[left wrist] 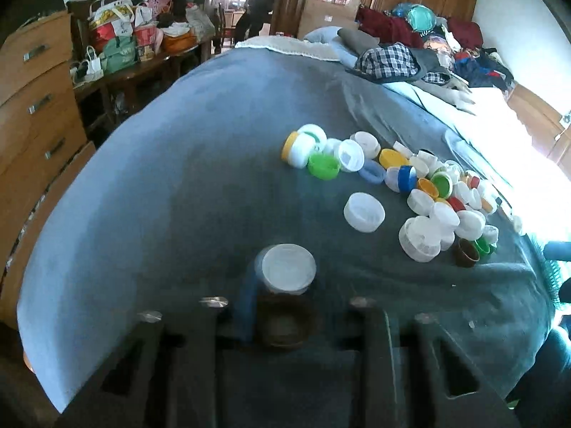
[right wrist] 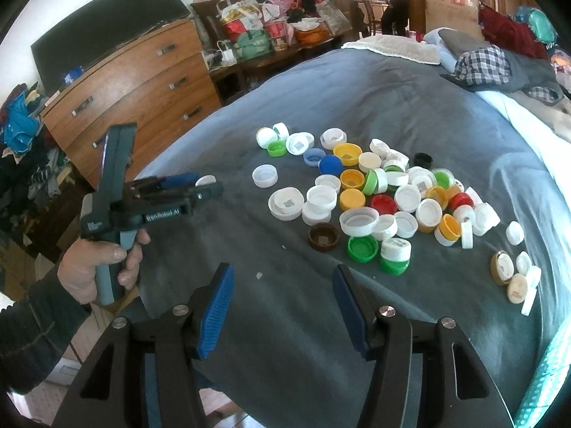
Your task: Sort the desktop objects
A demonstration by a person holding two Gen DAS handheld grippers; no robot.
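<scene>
At the near edge of the bed, the right gripper (right wrist: 283, 306) hangs over bare grey-blue blanket (right wrist: 285, 356). Its jaws stand apart with nothing between the blue pads (right wrist: 214, 317).

The coming move turns on this. The pile of caps (right wrist: 385, 196) lies ahead of these jaws and a little to their right. Its nearest members are a brown cap (right wrist: 323, 237), mouth up, and a green cap (right wrist: 362, 248) just beside it. The caps are round and squat, so there is no long axis to line up with. As I judge it, the jaws can close across a rim from any side, though the neighbours crowd close.

The right hand is the nearer one to the pile. The left gripper (right wrist: 210, 185), in a hand (right wrist: 96, 267), sits off to the left, well apart from the heap. Its jaws are closed on a white cap (right wrist: 206, 180). The left wrist view shows that cap (left wrist: 288, 267) blurred between the jaws, flat face towards the camera. A dark brown round shape sits just below it, and I cannot tell whether that is gripped too or lies on the bed.

Further out, a lone white cap (right wrist: 264, 175) rests mouth up between the two grippers' reach. The pile itself mixes white, yellow, green, red and blue caps, many of them touching or overlapping. Beyond the bed stands a wooden dresser (right wrist: 135, 82).
</scene>
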